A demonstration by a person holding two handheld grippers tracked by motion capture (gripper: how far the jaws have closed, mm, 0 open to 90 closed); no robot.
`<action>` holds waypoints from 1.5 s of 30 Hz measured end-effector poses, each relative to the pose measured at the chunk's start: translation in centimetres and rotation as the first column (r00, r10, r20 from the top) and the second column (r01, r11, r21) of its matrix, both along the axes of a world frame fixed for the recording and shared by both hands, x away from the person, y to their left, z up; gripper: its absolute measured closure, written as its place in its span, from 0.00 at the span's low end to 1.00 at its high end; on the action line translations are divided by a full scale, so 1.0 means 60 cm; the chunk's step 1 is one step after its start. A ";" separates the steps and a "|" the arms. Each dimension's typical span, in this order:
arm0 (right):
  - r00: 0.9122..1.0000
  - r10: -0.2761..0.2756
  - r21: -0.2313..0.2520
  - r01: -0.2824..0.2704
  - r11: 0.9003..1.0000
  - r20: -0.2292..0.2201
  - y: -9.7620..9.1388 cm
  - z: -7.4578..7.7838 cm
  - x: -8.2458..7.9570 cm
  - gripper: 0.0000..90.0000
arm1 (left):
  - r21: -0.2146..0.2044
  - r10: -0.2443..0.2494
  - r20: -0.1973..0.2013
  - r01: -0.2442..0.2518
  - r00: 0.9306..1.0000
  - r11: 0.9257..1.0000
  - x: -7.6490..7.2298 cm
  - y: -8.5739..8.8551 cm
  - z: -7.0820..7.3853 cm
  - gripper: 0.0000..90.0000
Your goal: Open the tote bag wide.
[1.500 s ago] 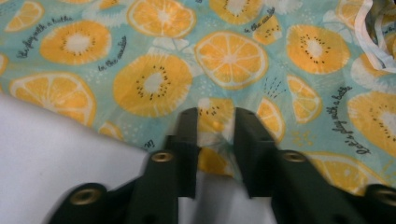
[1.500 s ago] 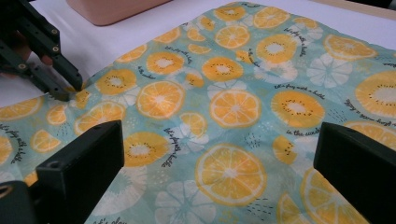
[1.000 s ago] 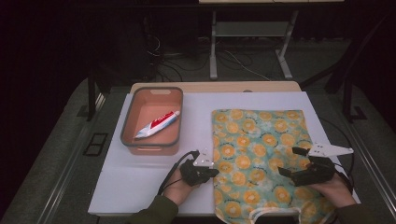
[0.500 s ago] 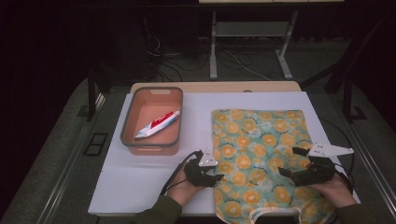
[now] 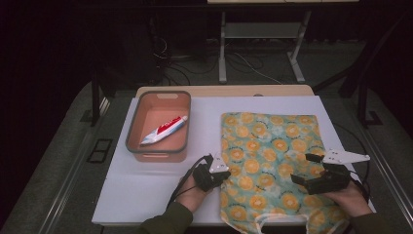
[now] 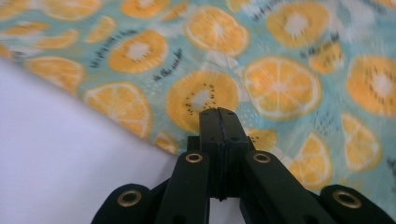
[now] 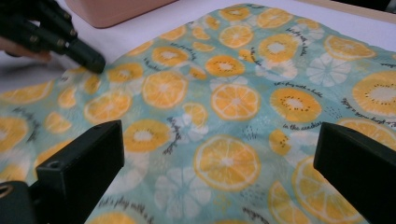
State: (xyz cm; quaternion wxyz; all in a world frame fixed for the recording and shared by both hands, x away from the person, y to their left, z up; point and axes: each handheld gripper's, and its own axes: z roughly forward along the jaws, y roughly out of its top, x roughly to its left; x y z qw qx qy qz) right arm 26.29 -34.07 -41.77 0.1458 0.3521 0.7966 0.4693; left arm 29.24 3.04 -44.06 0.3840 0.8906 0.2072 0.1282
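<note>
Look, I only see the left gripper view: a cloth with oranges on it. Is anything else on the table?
Observer: Yes. Left of the cloth stands a tub with a tube lying in it.
Operator: Where's the other gripper?
Observer: The right gripper is over the cloth's right side, with its jaws wide open.
Operator: Did my gripper grab the cloth?
Observer: The left gripper has just closed. From the right gripper view its tip touches the cloth's edge, but I can't tell whether any cloth is pinched.
</note>
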 end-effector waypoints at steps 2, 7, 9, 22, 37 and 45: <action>1.000 -0.001 -0.001 0.001 1.000 -0.001 0.000 0.000 0.000 0.02 | -0.009 0.030 0.013 -0.030 0.999 0.999 0.015 0.005 0.005 1.00; 1.000 -0.001 -0.002 0.001 1.000 -0.003 0.000 0.000 0.001 0.02 | 0.012 0.095 0.050 -0.096 0.994 0.995 0.048 0.001 0.007 1.00; 1.000 -0.002 -0.001 0.002 1.000 -0.003 0.000 -0.001 0.001 0.02 | 0.019 0.138 0.074 -0.140 0.988 0.990 0.063 0.000 0.008 1.00; 0.999 0.031 -0.015 -0.032 0.999 -0.027 0.008 -0.004 -0.002 0.02 | -0.106 0.157 -0.015 -0.157 0.988 0.982 0.054 0.025 0.026 0.61; 0.927 0.340 -0.101 -0.358 0.928 -0.157 0.114 -0.021 -0.021 0.41 | -0.230 0.080 -0.085 -0.098 0.993 0.968 -0.026 0.121 0.043 0.20; 0.898 0.394 -0.233 -0.433 0.871 -0.196 0.156 -0.045 -0.023 0.56 | -0.234 0.112 -0.087 -0.130 0.990 0.964 -0.051 0.169 0.039 0.17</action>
